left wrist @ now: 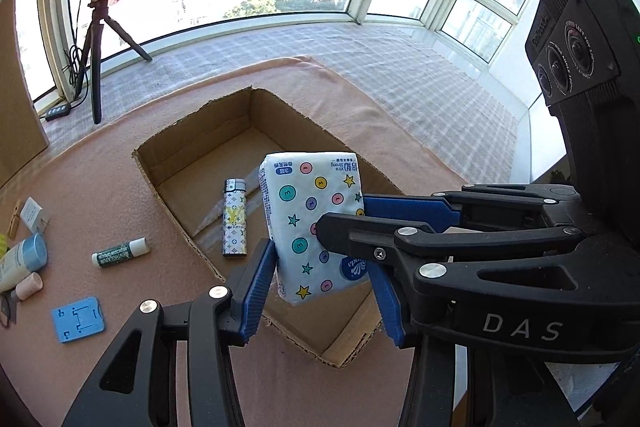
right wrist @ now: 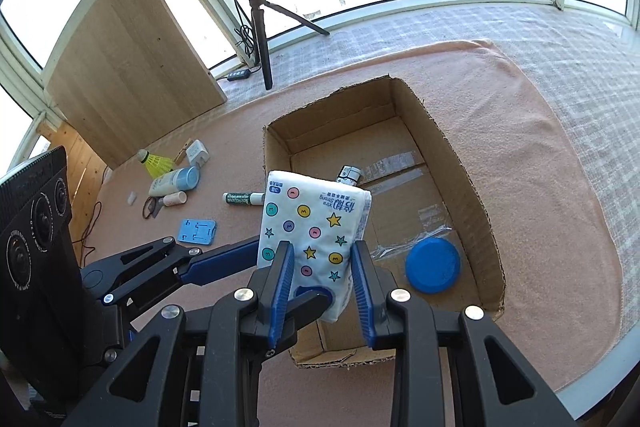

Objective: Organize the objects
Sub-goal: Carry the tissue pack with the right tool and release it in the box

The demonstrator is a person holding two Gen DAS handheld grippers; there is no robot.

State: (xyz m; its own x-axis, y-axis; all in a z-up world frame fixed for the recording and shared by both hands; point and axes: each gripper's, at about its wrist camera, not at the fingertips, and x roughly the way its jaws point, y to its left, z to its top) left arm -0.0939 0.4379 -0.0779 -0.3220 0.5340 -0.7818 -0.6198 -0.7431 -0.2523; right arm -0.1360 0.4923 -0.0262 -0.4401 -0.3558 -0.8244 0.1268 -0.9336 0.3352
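A white tissue pack (left wrist: 314, 227) with coloured dots and stars hangs above the open cardboard box (left wrist: 192, 143). Both grippers are on it. My left gripper (left wrist: 320, 287) has its blue pads against the pack's two sides. My right gripper (right wrist: 320, 279) clamps the pack (right wrist: 314, 223) from the other direction; it shows in the left wrist view (left wrist: 344, 223) with a finger across the pack's face. Inside the box lie a patterned lighter (left wrist: 235, 219) and a blue round lid (right wrist: 433, 264).
On the pink cloth left of the box lie a green lip-balm stick (left wrist: 120, 253), a blue plastic card (left wrist: 78, 319), a white-and-blue tube (right wrist: 176, 182), a small pink tube (right wrist: 175, 198), a yellow shuttlecock (right wrist: 157, 162) and a white charger (right wrist: 198, 152). A ring-light tripod (right wrist: 262, 39) stands behind.
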